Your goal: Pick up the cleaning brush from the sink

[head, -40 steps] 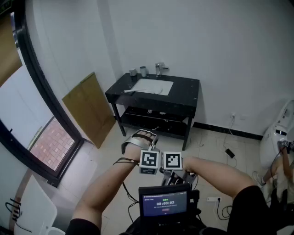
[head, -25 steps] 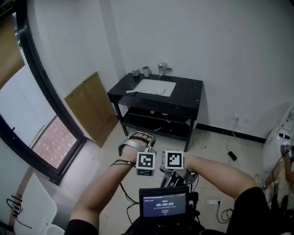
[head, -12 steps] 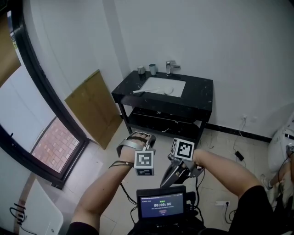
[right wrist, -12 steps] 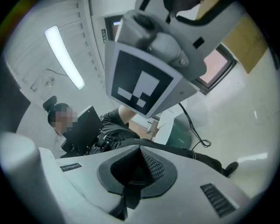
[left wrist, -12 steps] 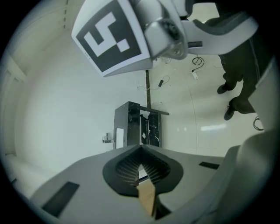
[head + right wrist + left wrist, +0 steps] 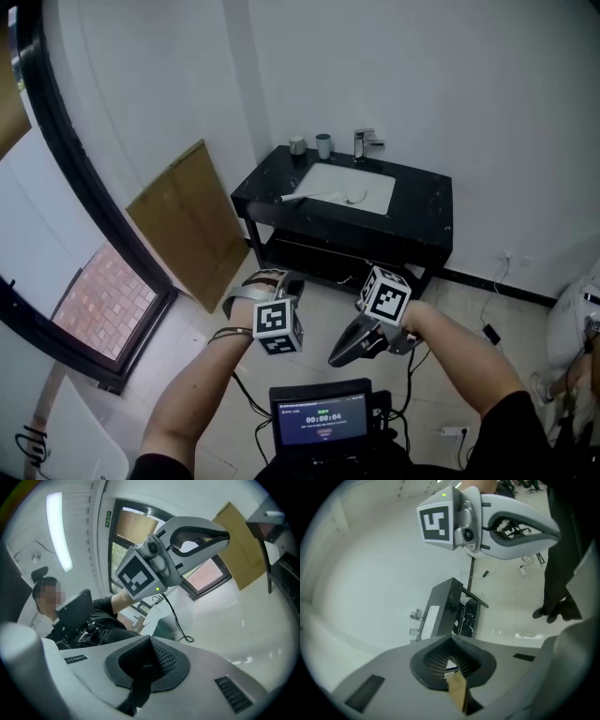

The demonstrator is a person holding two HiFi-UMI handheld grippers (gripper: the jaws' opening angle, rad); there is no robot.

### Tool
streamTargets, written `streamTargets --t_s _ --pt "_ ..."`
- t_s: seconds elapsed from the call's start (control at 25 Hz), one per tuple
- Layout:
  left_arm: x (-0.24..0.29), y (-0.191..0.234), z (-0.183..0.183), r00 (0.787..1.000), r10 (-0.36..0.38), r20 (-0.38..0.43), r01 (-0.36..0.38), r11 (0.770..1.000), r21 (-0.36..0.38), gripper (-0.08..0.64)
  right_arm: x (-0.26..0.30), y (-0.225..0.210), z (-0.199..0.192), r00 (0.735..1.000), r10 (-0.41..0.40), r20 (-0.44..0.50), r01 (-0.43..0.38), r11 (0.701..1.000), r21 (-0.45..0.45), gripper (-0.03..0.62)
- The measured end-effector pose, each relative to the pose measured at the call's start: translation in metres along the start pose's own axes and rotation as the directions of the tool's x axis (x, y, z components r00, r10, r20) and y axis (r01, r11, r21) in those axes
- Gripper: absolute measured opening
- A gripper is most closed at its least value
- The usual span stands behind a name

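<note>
The black sink table [image 6: 427, 211] stands against the far wall with a white basin [image 6: 361, 190] set in it. A pale long-handled brush [image 6: 305, 196] lies at the basin's left rim. Both grippers hang in mid-air well short of the table, above the floor. My left gripper [image 6: 284, 284] points toward the table, jaws shut and empty; its own view shows the table [image 6: 454, 606] far off and the left gripper [image 6: 452, 660] closed. My right gripper [image 6: 337, 357] points left and down, shut on nothing; the right gripper [image 6: 150, 663] faces my left gripper [image 6: 173, 550] and the window.
A faucet [image 6: 366, 142] and two cups [image 6: 310, 145] stand behind the basin. A brown board [image 6: 178, 225] leans on the left wall beside a low window [image 6: 103, 305]. A small screen [image 6: 321, 419] sits below my hands. Cables [image 6: 492, 333] lie on the floor at right.
The two grippers, held side by side a second ago, have spread apart. The right one has swung round to point left. The sink table sits nearer and further right in the head view.
</note>
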State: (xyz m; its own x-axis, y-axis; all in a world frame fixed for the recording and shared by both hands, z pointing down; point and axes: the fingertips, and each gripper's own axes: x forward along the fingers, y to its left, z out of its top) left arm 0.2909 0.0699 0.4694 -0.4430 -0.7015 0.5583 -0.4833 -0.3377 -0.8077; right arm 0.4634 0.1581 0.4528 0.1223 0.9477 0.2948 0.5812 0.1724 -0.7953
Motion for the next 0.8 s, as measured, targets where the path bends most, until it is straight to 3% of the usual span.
streamTargets --t_s 0.08,0.2,0.36,0.6,0.68,0.8 --pt "0.009 0.017 -0.019 1.000 -0.013 0.003 0.013 0.996 -0.083 0.018 -0.016 -0.017 0.017 0.999 -0.046 0.003 0.046 0.999 -0.019 0.003" --pt "0.026 0.058 -0.052 1.000 0.002 0.011 -0.001 0.985 -0.174 0.018 -0.044 -0.049 0.067 0.986 -0.133 0.100 0.138 0.990 -0.037 0.003" --pt "0.060 0.102 -0.108 1.000 -0.009 0.016 0.011 0.984 -0.180 0.018 -0.075 -0.099 0.144 0.931 -0.259 0.259 0.277 0.960 -0.035 0.003" --pt "0.114 0.178 -0.201 0.995 -0.034 0.097 0.054 0.974 -0.218 0.018 -0.138 -0.181 0.262 0.749 -0.447 0.489 0.482 0.874 0.063 0.003" --pt "0.131 0.205 -0.222 0.992 -0.039 0.123 0.066 0.971 -0.229 0.018 -0.162 -0.207 0.288 0.674 -0.518 0.527 0.552 0.827 0.108 0.003" --pt "0.161 0.236 -0.245 0.981 -0.065 0.183 0.118 0.949 -0.294 0.018 -0.192 -0.244 0.323 0.557 -0.606 0.568 0.649 0.744 0.158 0.003"
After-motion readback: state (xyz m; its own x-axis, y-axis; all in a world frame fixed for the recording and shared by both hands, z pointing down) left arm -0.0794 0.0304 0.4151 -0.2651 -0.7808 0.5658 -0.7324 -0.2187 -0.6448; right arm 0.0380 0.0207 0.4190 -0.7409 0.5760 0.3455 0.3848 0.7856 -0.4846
